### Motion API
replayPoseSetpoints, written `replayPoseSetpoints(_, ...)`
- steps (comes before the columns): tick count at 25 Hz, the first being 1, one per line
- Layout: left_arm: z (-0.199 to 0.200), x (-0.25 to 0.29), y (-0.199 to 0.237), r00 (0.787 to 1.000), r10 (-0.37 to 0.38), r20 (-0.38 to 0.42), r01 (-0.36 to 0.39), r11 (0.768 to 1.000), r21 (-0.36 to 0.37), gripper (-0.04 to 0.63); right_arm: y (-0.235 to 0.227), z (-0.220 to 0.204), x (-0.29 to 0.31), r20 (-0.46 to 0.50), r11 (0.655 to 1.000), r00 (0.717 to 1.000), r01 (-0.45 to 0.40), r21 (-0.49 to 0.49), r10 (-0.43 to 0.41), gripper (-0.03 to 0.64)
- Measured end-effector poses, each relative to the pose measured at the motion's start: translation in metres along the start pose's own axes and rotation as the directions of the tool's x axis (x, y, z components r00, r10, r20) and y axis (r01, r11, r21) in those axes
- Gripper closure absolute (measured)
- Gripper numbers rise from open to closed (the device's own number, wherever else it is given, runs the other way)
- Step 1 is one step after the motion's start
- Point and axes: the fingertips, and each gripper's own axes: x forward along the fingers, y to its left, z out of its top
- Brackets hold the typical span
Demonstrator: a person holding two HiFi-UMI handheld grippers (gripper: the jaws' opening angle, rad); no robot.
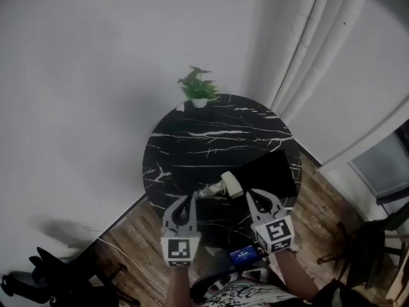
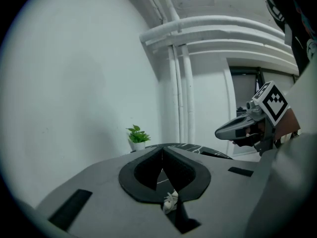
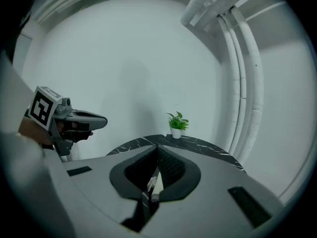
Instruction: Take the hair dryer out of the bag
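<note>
Left gripper (image 1: pixel 190 200), right gripper (image 1: pixel 254 197) pinched shut, empty, over near edge of table (image 1: pixel 153 165) (looks done, guys): hair dryer (image 1: pixel 230 184) already outside bag (image 1: pixel 271 171).

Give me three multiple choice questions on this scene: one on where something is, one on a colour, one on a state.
1. Where does the potted plant stand?
A. table's near edge
B. table's far edge
C. table's centre
2. What colour is the table top?
A. black with white veins
B. plain white
C. wood brown
3. How do the jaws of the left gripper and the right gripper stand?
A. both wide apart
B. both together
C. only one apart

Answers: B, the pot sits by the far rim. A, the marble pattern shows. B, each gripper view shows the tips meeting.
</note>
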Motion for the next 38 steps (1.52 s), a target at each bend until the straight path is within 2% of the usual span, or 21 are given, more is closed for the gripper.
replayPoseSetpoints(3,0.007,-0.007,-0.005,0.999,0.037,0.009,-0.038,0.999,0.003,0.580,0.003,0.002,-0.010,0.001,1.000,1.000,-0.025,0.014,0.025,0.598)
replayPoseSetpoints(7,0.017,-0.016,-0.012,0.997,0.076,0.012,-0.076,0.997,-0.016,0.580,-0.007,0.003,-0.026,-0.002,0.999,1.000,-0.016,0.048,0.016,0.598)
replayPoseSetpoints(13,0.026,-0.034,-0.031,0.992,0.129,0.018,-0.129,0.991,0.029,0.580,-0.016,-0.005,-0.049,0.016,0.992,1.000,-0.025,0.123,0.023,0.598)
replayPoseSetpoints(20,0.030,-0.052,-0.042,0.981,0.187,0.051,-0.189,0.982,0.032,0.580,-0.018,-0.004,-0.067,0.059,0.994,0.997,-0.045,0.104,0.039,0.598)
replayPoseSetpoints(30,0.032,-0.051,-0.052,0.983,0.176,0.051,-0.178,0.983,0.035,0.580,-0.019,-0.002,-0.075,0.053,0.997,0.998,-0.033,0.074,0.029,0.598)
replayPoseSetpoints(38,0.033,-0.050,-0.064,0.986,0.155,0.052,-0.158,0.987,0.039,0.580,-0.027,-0.010,-0.081,0.043,0.996,0.999,-0.025,0.089,0.022,0.600)
